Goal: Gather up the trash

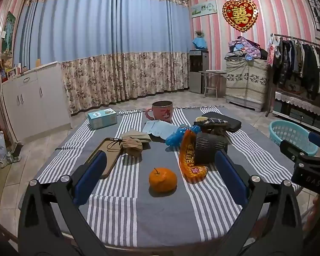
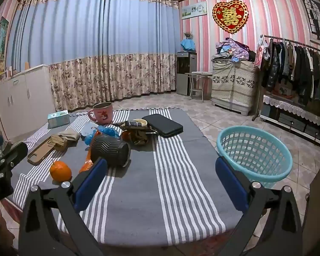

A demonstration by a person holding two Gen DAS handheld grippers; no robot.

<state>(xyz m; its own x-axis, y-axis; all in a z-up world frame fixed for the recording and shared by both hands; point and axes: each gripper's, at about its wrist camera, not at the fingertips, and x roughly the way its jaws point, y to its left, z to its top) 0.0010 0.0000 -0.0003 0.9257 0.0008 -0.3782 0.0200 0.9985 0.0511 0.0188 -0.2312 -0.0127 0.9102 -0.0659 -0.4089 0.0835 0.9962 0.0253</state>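
Trash on the striped counter [image 1: 117, 224], counted: one orange snack wrapper [image 1: 191, 160], long, shiny and crinkled, with red and yellow print, lying just beside one orange fruit [image 1: 162, 180]; one crumpled blue plastic bag [image 1: 177, 135] behind it; one flat white-and-blue packet [image 1: 157, 128] near one pink cup [image 1: 162, 111]. Also one dark ribbed jar [image 2: 109, 150] lying on its side against the wrapper, one tissue box [image 1: 102, 118], one black case [image 2: 162, 125], one brown tray [image 1: 105, 156] with a bunched tan cloth [image 1: 134, 141] at its far end. One light blue basket [image 2: 255, 149] off the counter's right edge, down by the floor. Two claws: left claw [image 1: 160, 170] spread wide above the near counter, holding nothing, fruit and wrapper showing between its blue fingers [image 1: 91, 178]. Right claw [image 2: 160, 179] also spread wide, holding nothing, left finger near the jar, right finger in front of the basket rim.
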